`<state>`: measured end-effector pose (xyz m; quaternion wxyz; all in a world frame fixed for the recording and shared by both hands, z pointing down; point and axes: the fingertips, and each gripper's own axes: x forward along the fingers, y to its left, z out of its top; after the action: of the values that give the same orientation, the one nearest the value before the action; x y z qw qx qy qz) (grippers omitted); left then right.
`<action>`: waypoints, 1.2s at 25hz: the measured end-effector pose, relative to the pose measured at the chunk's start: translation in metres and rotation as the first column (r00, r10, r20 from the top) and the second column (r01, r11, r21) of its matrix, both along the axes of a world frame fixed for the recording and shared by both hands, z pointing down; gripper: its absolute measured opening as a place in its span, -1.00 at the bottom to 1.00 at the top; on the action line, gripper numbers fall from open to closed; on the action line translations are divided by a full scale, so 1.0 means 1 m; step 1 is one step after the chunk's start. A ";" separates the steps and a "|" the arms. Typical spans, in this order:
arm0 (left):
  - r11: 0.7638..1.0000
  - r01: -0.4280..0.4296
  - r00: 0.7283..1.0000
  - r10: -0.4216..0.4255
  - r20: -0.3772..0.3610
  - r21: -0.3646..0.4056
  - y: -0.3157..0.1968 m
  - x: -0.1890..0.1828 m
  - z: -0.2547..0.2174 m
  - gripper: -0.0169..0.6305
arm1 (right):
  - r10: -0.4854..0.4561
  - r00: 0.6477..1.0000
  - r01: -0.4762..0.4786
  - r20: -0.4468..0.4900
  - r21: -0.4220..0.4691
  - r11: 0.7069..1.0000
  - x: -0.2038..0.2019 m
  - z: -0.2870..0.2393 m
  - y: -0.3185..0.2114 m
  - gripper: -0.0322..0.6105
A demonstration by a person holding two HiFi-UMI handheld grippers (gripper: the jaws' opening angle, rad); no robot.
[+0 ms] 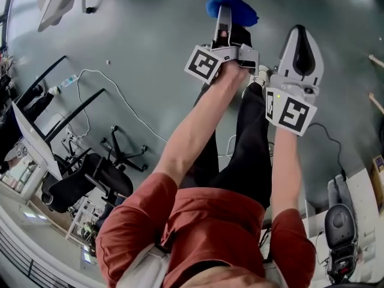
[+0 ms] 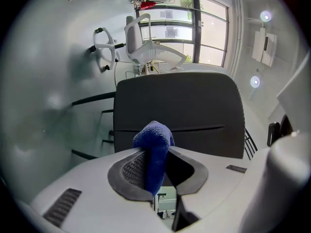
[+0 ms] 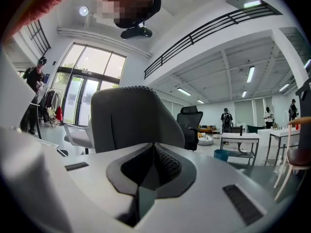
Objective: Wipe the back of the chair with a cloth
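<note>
The left tongs [image 2: 155,152] were clamped on the blue cloth [image 2: 154,135]; its bunched end stood before the dark chair back [image 2: 180,106], whether touching I could not tell; the right tongs [image 3: 154,147] were closed together, empty.

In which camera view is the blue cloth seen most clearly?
The left gripper view: the blue cloth stands pinched between the left gripper's jaws, before the dark chair back. The head view shows only a blue lump beyond that gripper. The right gripper view does not show it.
</note>
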<state>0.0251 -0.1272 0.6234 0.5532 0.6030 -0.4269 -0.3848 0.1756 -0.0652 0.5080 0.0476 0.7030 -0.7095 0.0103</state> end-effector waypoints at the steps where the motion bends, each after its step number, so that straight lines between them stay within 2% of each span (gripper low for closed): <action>1: 1.000 0.002 1.000 -0.002 0.003 0.000 -0.002 0.005 0.005 -0.69 | -0.008 1.000 0.008 -0.003 -0.006 1.000 0.005 0.005 -0.001 -0.82; 11: 0.998 0.060 0.998 -0.059 0.015 -0.023 -0.043 0.027 0.062 -0.69 | -0.061 0.998 0.061 0.008 -0.065 0.996 0.035 0.048 -0.020 -0.82; 15: 0.995 0.055 0.998 -0.050 0.049 -0.088 -0.053 0.029 0.092 -0.69 | -0.064 0.998 0.066 0.027 -0.066 0.996 0.035 0.056 -0.024 -0.82; 17: 0.992 0.062 0.998 -0.059 0.030 -0.106 -0.060 0.029 0.100 -0.69 | -0.069 0.997 0.071 0.026 -0.083 0.994 0.036 0.063 -0.023 -0.82; 19: 0.992 0.072 0.997 -0.072 0.002 -0.102 -0.065 0.029 0.101 -0.69 | -0.073 0.997 0.075 0.027 -0.094 0.993 0.037 0.067 -0.019 -0.82; 26: 0.996 0.060 0.998 -0.061 -0.002 -0.063 -0.082 0.033 0.092 -0.69 | -0.068 0.997 0.071 0.041 -0.094 0.993 0.042 0.066 -0.032 -0.82; 30: 0.996 0.077 0.995 -0.080 -0.058 -0.051 -0.077 0.034 0.079 -0.69 | -0.070 0.997 0.074 0.038 -0.091 0.993 0.039 0.064 -0.028 -0.82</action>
<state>0.0594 -0.2042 0.7027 0.5647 0.5604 -0.4428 -0.4135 0.2145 -0.0934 0.5716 0.0680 0.6737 -0.7339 0.0537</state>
